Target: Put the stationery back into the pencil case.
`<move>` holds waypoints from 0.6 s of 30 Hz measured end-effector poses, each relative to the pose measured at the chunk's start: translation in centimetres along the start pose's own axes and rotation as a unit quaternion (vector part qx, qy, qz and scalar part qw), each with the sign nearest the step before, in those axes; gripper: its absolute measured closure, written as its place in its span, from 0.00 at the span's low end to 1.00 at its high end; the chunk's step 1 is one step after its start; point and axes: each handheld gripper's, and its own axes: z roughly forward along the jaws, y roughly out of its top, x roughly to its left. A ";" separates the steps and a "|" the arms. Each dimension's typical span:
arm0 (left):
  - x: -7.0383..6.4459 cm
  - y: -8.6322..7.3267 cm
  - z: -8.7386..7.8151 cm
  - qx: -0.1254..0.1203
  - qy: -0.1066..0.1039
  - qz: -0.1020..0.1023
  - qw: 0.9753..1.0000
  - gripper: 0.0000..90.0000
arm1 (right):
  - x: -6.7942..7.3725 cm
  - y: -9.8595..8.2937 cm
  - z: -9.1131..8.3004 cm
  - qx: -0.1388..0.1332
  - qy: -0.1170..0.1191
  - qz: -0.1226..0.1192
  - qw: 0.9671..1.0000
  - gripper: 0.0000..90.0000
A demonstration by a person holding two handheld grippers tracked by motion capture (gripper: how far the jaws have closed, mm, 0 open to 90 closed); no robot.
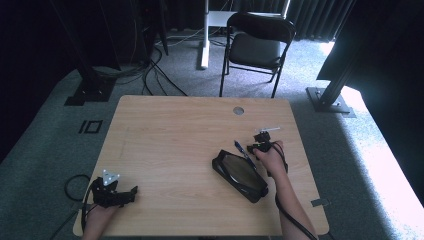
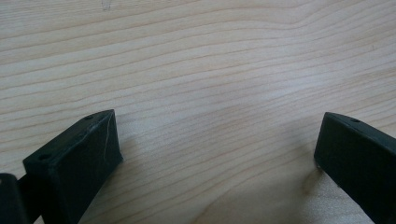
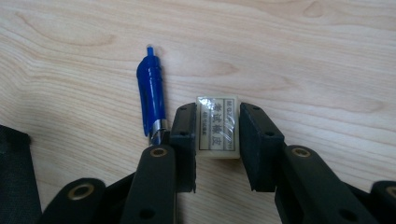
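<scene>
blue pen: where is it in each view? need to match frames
High view: the blue pen lies right of table centre, by the far edge of the black case, just left of the right gripper.
Left gripper view: wood between wide-apart jaws, no pen there.
Right gripper view: pen just left of the jaws, which clamp a white eraser.
Shared landmark: the light wooden table.
</scene>
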 end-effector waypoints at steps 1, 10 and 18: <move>0.0 0.0 0.0 0.000 0.000 0.000 1.000 0.01 | -0.1 0.0 -0.1 -0.001 0.000 0.000 1.000 0.76; 0.0 0.0 0.0 0.000 0.000 0.000 1.000 0.01 | -0.6 -0.1 -1.9 -0.013 0.006 -0.002 1.000 0.76; 0.0 0.0 0.0 0.000 0.000 0.000 1.000 0.01 | -0.7 -0.2 -3.7 -0.024 0.014 -0.008 1.000 0.76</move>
